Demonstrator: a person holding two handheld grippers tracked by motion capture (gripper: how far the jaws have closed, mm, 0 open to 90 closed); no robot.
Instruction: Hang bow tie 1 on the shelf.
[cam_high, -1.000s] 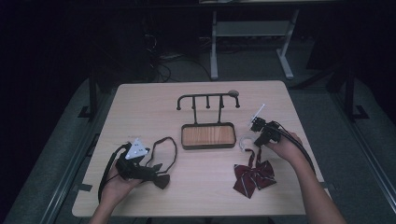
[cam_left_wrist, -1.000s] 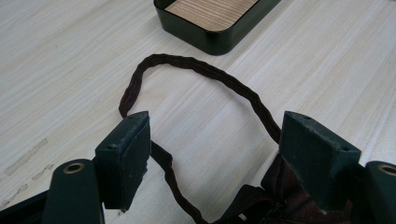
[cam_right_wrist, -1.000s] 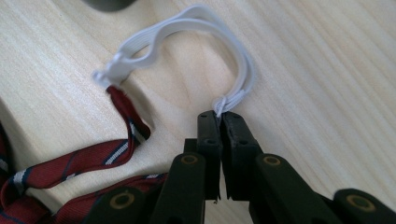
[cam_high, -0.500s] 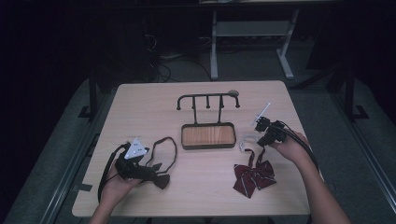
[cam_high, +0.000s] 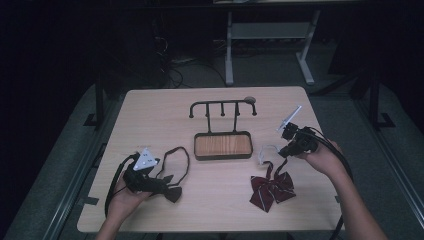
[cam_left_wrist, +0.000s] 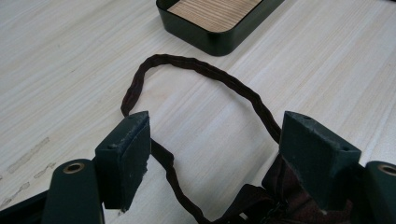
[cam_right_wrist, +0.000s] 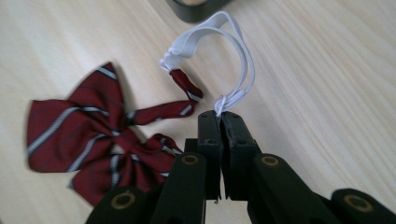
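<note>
High view: pale wooden table (cam_high: 165, 107), dark room.

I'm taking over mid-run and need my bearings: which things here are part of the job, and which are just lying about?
In the job:
- red striped bow tie
- its white elastic loop, pinched in the shut right gripper
- hook rack with wooden tray, probably the target

Lying about for now:
- dark bow tie, its strap between the open left gripper's jaws, not gripped
- table

Legible text, labels, brands, numbers or signs: none can be read on any item on the table.
</note>
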